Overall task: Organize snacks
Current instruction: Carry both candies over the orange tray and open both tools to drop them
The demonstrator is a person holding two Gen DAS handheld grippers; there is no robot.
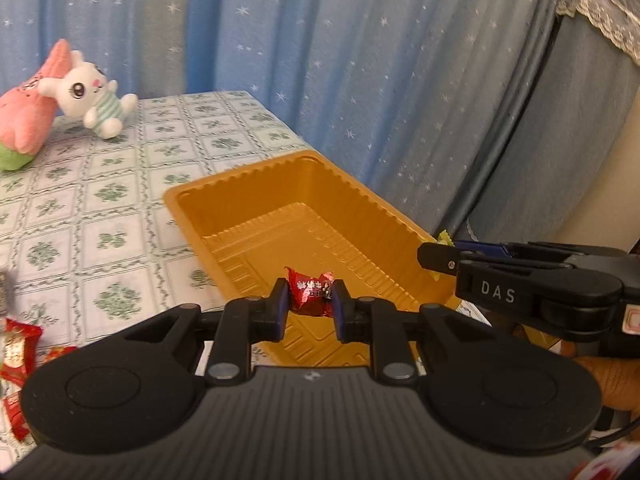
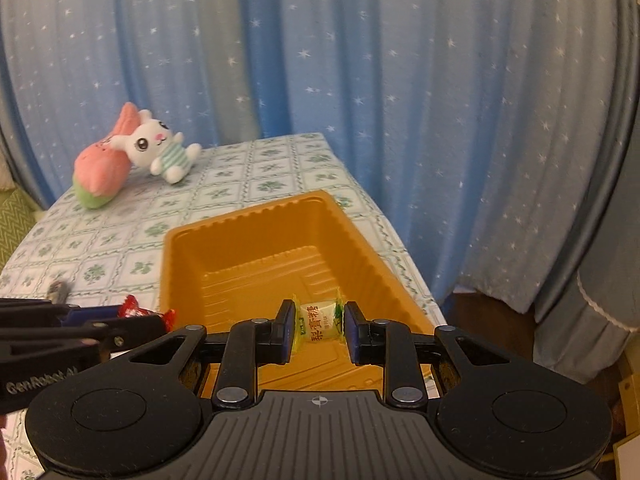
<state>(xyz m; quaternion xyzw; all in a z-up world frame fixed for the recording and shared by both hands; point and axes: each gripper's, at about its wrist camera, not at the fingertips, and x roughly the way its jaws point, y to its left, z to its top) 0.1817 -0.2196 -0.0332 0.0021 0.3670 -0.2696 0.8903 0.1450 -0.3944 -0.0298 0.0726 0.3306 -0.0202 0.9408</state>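
Observation:
An orange plastic tray (image 1: pixel 256 196) stands on the tablecloth near the table's right edge; it also shows in the right wrist view (image 2: pixel 180 256). My left gripper (image 1: pixel 310 300) is shut on a red wrapped candy (image 1: pixel 312 294) and holds it over the tray's near end. My right gripper (image 2: pixel 318 326) is shut on a white and green wrapped candy (image 2: pixel 320 320), also over the tray's near end. The right gripper shows in the left wrist view (image 1: pixel 436 258) at the tray's right rim. The left gripper with the red candy (image 2: pixel 136 310) shows at the left of the right wrist view.
Several red candies (image 1: pixel 16 352) lie on the table at the left. A white rabbit plush (image 1: pixel 90 96) and a pink plush (image 1: pixel 28 108) lie at the table's far end. A blue starred curtain (image 1: pixel 360 60) hangs behind. The table's right edge runs close beside the tray.

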